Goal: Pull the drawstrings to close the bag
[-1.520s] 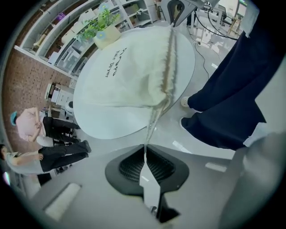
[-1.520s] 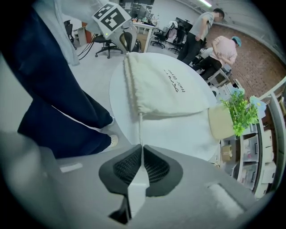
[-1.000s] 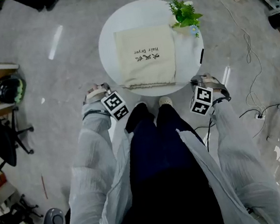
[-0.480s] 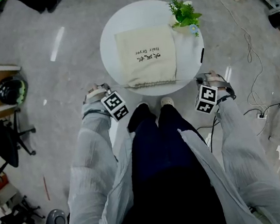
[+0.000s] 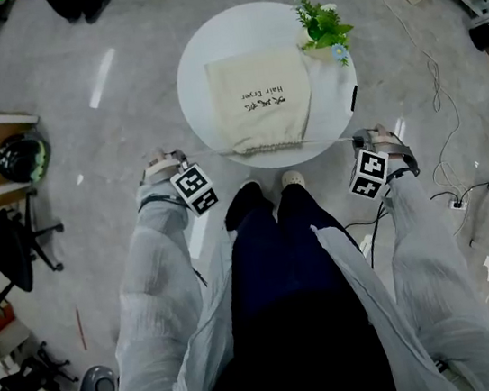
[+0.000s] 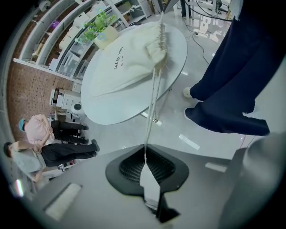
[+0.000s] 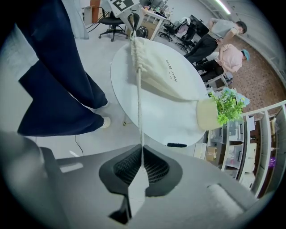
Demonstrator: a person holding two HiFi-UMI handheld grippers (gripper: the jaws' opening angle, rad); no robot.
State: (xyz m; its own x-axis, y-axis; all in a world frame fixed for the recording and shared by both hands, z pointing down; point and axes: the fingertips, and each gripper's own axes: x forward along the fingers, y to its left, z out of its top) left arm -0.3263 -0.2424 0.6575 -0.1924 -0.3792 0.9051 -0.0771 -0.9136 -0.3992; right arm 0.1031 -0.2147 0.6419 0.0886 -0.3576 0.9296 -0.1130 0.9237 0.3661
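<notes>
The round white worktop (image 5: 195, 79) carries the cream cloth bag (image 5: 262, 96) at its near edge, gathered mouth toward the person; it looks light and limp, likely to slide rather than cinch under a hard pull. Its thin drawstrings, the left cord (image 6: 153, 103) and right cord (image 7: 139, 100), are the place to hold, and they run taut sideways, with the left tool (image 6: 145, 157) and right tool (image 7: 142, 157) each pinched tight on one

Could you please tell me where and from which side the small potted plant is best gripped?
Probably the plain wall of the cream pot, below the leaves, approached from the side away from the bag: foliage covers the top, and the bag's corner crowds the other side.
</notes>
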